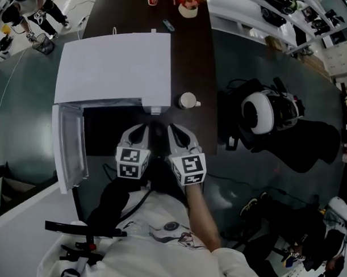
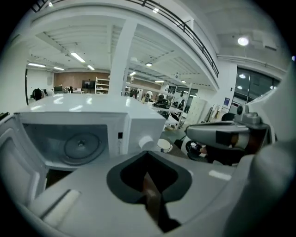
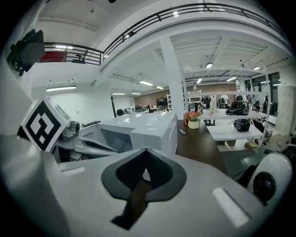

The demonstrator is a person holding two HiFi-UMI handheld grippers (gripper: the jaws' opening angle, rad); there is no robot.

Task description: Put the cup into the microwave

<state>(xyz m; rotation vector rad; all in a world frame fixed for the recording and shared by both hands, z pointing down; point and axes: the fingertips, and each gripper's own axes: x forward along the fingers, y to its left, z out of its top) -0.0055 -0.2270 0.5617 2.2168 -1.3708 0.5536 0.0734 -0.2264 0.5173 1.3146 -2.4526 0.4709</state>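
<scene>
Jaws on both grippers are pressed together, with nothing between them. The left gripper [image 1: 141, 130] and the right gripper [image 1: 177, 132] are held side by side, close together, just in front of the microwave [image 1: 113, 67] at its right front part, both pointing toward it and tilted somewhat downward.

The microwave is a white box. Its door [image 1: 69, 151] is swung wide open to its left, and the dark cavity is exposed. In the left gripper view the round turntable [image 2: 82, 145] shows inside, bare, and a white knob [image 2: 147, 142] sits on the front panel to the right of the cavity.

The cup [image 1: 188, 100] stands upright on the dark table [image 1: 194, 56], just beside the microwave's right front corner and outside it. It is small, round and white or pale, with an open mouth. A short handle sticks out on the side away from the microwave. Neither gripper touches it.

Beyond the microwave, near the table's far end, stands a flower pot [image 1: 188, 6].
</scene>
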